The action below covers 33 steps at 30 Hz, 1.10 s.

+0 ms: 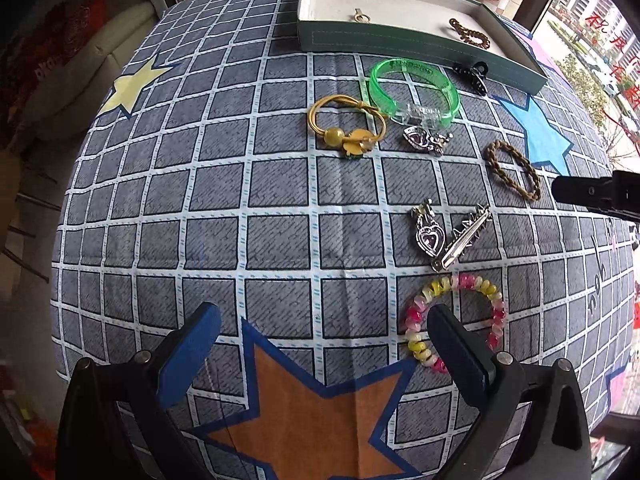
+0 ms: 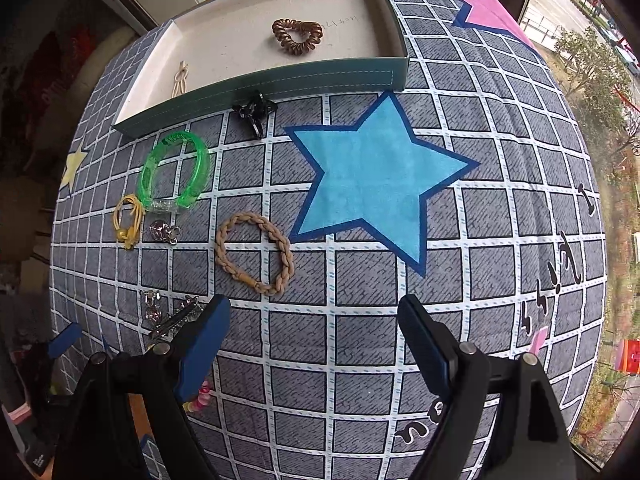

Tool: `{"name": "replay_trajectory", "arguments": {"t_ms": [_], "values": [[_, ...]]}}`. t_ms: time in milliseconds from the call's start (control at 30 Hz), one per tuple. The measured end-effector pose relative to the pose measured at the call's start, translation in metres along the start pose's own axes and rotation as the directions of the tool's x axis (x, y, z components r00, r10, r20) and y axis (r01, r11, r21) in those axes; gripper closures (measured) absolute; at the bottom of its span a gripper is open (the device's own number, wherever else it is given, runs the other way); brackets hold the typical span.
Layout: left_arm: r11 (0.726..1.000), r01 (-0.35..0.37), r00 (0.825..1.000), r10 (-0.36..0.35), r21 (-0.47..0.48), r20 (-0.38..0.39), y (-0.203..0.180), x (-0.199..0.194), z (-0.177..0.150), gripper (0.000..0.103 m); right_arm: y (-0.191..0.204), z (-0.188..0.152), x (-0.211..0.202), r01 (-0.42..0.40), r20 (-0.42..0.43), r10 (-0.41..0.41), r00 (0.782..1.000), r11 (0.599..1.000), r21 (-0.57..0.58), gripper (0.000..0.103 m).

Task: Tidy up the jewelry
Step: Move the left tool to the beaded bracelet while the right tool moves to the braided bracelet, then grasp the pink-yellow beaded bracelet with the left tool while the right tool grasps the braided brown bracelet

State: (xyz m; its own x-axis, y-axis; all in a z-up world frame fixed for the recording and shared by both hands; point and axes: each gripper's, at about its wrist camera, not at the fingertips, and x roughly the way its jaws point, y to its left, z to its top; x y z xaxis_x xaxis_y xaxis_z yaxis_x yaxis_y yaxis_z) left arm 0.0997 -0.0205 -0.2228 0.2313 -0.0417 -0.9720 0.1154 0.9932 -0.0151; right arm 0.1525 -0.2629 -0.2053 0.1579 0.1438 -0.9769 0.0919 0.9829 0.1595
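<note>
Left gripper [image 1: 324, 328]: jaws spread wide, holding nothing, hanging over the grey checked tablecloth with coloured stars [image 1: 200, 200]. Its right blue-padded finger [image 1: 456, 344] sits in front of the pink-and-yellow beaded spiral hair tie [image 1: 456, 320], can't tell if it touches.

Right gripper [image 2: 314, 320]: also wide open, nothing in it, over bare cloth just below the big light-blue star [image 2: 372, 176].

Tray: shallow green box with cream lining [image 2: 280, 80] at the far edge of the table. Inside, a brown coiled hair tie [image 2: 297, 36] and a small cream knotted piece [image 2: 181, 80], well apart from each other.

Right against the tray's front wall: black claw hair clip [image 2: 254, 112].

Near that: translucent green plastic bangle [image 1: 412, 88], with a yellow elastic hair tie with a bead and flower charm [image 1: 348, 126] just beside it and a small silver heart charm with purple stone [image 1: 426, 140] below the bangle.

Mid table: tan braided hair loop [image 2: 254, 254], lying flat on its own.

Closer in: second silver heart pendant [image 1: 428, 232] touching a silver metal barrette clip [image 1: 464, 244].
</note>
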Motion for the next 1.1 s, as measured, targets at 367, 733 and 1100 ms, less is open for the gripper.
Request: {"name": "replay_trajectory", "arguments": {"t_ms": [367, 733, 1100], "values": [[0.999, -0.001, 1.0, 0.002, 0.047, -0.011, -0.028, 0.009, -0.009, 0.001, 0.029, 0.02, 0.027, 0.08, 0.018, -0.079, 0.997, 0.994, -0.072, 0.02], [0.994, 0.025, 1.0, -0.026, 0.103, 0.009, -0.078, 0.002, -0.001, 0.032, 0.066, 0.03, 0.041, 0.107, 0.044, -0.102, 0.994, 0.984, -0.144, 0.046], [0.99, 0.066, 0.998, -0.068, 0.121, 0.009, -0.149, -0.014, -0.007, 0.081, 0.076, 0.028, 0.045, 0.132, 0.056, -0.124, 0.991, 0.976, -0.173, 0.077]]}}
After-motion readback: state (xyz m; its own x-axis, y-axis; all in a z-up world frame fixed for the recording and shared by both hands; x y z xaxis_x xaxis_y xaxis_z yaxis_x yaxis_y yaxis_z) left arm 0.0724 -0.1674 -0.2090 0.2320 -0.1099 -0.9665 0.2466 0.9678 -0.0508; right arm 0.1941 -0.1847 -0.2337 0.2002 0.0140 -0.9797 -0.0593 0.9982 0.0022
